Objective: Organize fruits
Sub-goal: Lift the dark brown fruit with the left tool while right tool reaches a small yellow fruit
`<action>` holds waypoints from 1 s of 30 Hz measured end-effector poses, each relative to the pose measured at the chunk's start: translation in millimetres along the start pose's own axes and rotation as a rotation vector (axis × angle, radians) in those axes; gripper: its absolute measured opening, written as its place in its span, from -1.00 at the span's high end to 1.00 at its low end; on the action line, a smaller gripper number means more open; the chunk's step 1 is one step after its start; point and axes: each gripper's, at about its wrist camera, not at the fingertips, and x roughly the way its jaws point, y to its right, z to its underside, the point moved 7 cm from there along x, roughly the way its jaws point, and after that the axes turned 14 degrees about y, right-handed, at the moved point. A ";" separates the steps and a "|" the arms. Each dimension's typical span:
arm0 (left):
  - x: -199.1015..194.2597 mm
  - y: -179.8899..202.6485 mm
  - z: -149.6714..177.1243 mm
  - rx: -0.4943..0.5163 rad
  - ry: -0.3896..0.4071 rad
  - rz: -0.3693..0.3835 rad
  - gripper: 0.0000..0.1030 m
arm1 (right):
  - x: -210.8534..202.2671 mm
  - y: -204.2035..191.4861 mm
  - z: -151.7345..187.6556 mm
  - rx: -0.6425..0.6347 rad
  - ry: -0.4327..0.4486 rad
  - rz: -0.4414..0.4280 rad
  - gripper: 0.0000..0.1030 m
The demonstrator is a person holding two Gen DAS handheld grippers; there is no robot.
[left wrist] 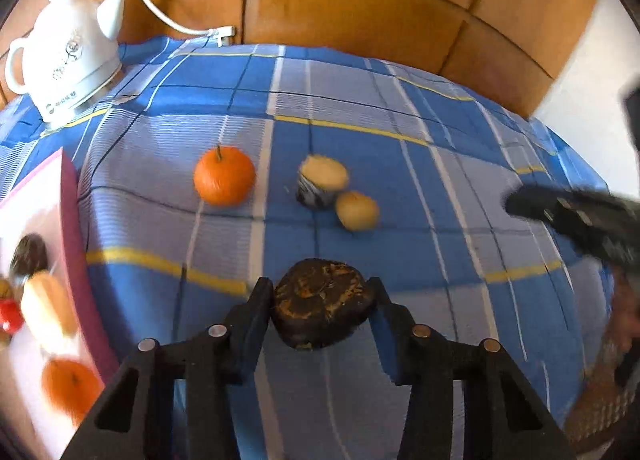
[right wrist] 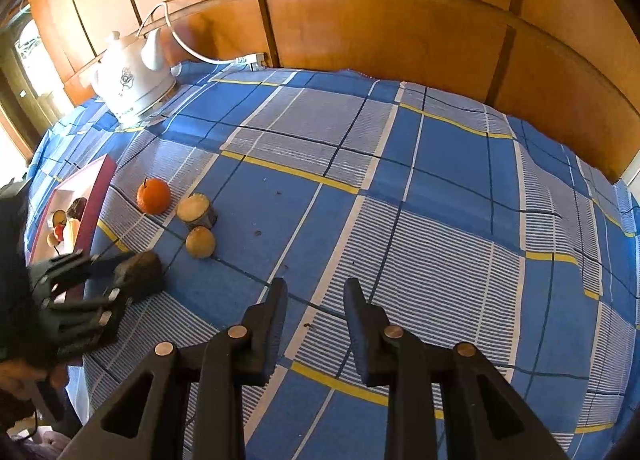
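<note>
Now we note left gripper (left wrist: 322,306) clamped on dark brown fruit (left wrist: 323,310), near orange (left wrist: 224,175); right gripper (right wrist: 316,300) slightly parted, empty, over checked cloth (right wrist: 440,187).

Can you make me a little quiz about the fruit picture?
1. True or false: the kettle lies in the pink box.
2. What is the left hand-held gripper clamped on? A) an orange B) dark fruit C) a banana
3. Which hand-held gripper has nothing between its fingers?

Key: 1 false, it stands on the cloth. 2 B. 3 the right hand-held gripper.
</note>
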 end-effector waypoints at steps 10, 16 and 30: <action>-27.2 3.1 38.6 0.005 0.034 0.009 0.08 | 3.8 -24.1 9.8 -0.023 -0.035 -0.078 0.43; -27.6 3.8 39.9 0.013 0.050 0.010 0.08 | 10.5 -58.1 2.2 -0.045 -0.037 -0.148 0.43; -30.5 3.2 42.7 0.011 0.064 0.019 0.08 | 78.4 -102.9 -13.5 -0.172 -0.100 -0.130 0.40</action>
